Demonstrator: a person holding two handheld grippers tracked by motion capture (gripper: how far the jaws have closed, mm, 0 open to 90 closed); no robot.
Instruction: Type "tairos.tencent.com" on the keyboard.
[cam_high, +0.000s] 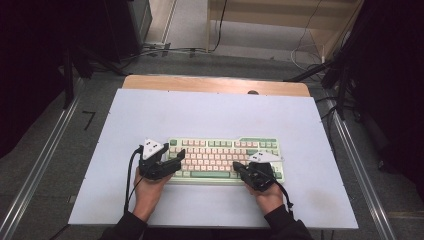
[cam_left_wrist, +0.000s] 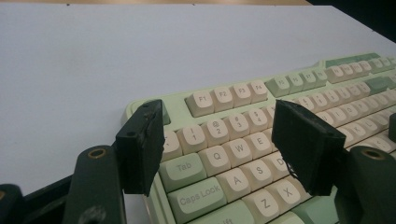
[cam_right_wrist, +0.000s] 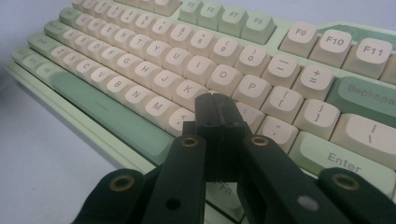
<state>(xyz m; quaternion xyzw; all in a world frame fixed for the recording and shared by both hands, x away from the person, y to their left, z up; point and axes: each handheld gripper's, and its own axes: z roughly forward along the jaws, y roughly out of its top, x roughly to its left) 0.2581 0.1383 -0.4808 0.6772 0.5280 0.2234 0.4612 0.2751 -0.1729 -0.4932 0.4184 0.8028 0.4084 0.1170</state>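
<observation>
A green and cream keyboard (cam_high: 225, 159) is lying flat on a white table (cam_high: 210, 115), toward the near edge and a little right of centre. Its long axis is running left to right across the table, with the space bar row facing the person and the function row facing away.

Two hands are coming in from the bottom of the high view, one at each end of the keyboard. The left hand (cam_high: 147, 192) is angling its left gripper (cam_high: 172, 161) inward over the left end of the keyboard. In the left gripper view its jaws are standing wide apart, released, framing the number and Q-W-E keys and gripping nothing.

The right hand (cam_high: 270, 195) is pointing its right gripper (cam_high: 241, 169) inward at the lower right part of the keyboard. In the right gripper view its jaws are pressed together, clenched with nothing between them, their tip sitting just over the keys near K and L.
</observation>
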